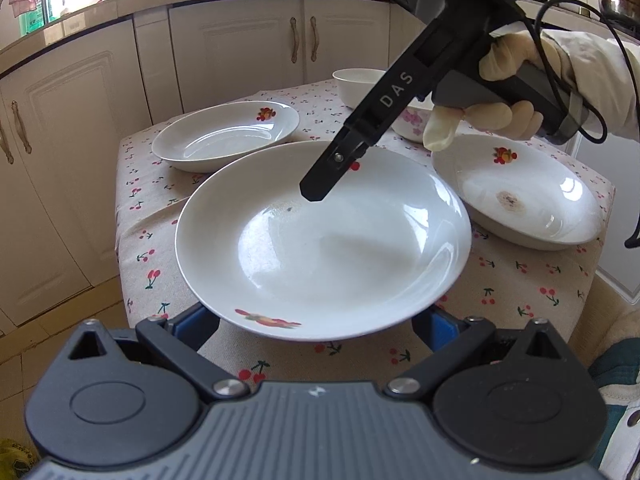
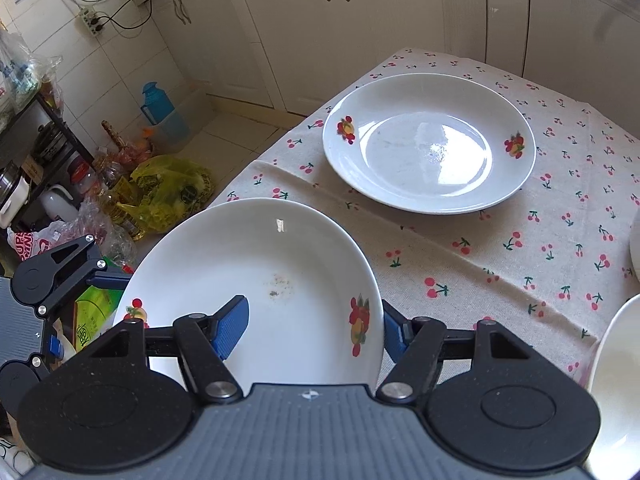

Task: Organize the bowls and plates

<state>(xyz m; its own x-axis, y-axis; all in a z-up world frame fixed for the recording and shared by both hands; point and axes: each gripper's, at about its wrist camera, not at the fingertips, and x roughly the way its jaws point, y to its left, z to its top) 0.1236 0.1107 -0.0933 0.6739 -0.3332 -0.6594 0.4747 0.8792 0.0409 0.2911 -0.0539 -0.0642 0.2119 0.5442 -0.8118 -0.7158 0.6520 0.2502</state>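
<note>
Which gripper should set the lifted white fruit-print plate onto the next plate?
Right. The right gripper pinches the white fruit-print plate by its rim; the tabletop plate lies ahead. The left gripper sits spread beneath.

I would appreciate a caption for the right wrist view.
Right gripper clamps stained plate by its rim; another plate sits on the tablecloth.

The left camera sits on the left claw and looks down and forward, very close to a white plate, with the cupboards behind. The right camera sits on the right claw, looks down more steeply from the other side, toward the floor. Both see that plate and the cherry-cloth desk.
</note>
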